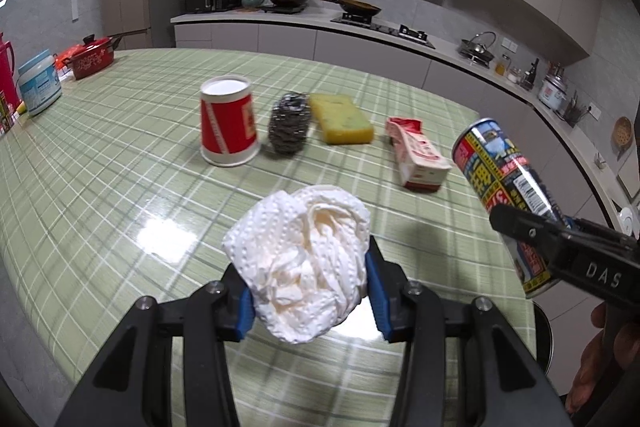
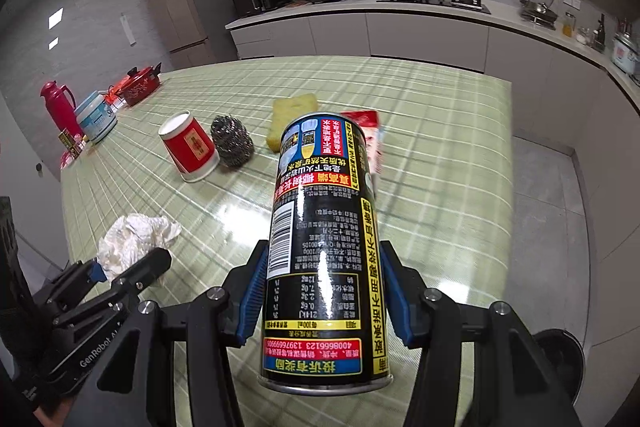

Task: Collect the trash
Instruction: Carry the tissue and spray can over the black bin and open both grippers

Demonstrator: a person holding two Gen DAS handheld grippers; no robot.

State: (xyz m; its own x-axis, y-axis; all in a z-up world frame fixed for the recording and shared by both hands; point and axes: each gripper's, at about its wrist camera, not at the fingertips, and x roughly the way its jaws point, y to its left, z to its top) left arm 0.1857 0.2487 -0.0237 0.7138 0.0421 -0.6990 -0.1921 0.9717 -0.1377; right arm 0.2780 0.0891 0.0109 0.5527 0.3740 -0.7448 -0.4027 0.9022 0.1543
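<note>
My left gripper (image 1: 308,291) is shut on a crumpled white paper towel (image 1: 304,259) and holds it above the green checked table (image 1: 100,167). The towel also shows in the right wrist view (image 2: 132,239). My right gripper (image 2: 320,295) is shut on a black printed drink can (image 2: 320,247), held upside down above the table; the can shows at the right of the left wrist view (image 1: 508,195). On the table lie an upturned red paper cup (image 1: 228,125), a torn red and white carton (image 1: 418,153), a steel scourer (image 1: 290,125) and a yellow sponge (image 1: 340,119).
A red pot (image 1: 92,57), a white tub (image 1: 40,83) and a red flask (image 2: 60,103) stand at the table's far left. A dark round bin (image 2: 560,367) sits on the floor by the table's right edge. Kitchen counters run along the back.
</note>
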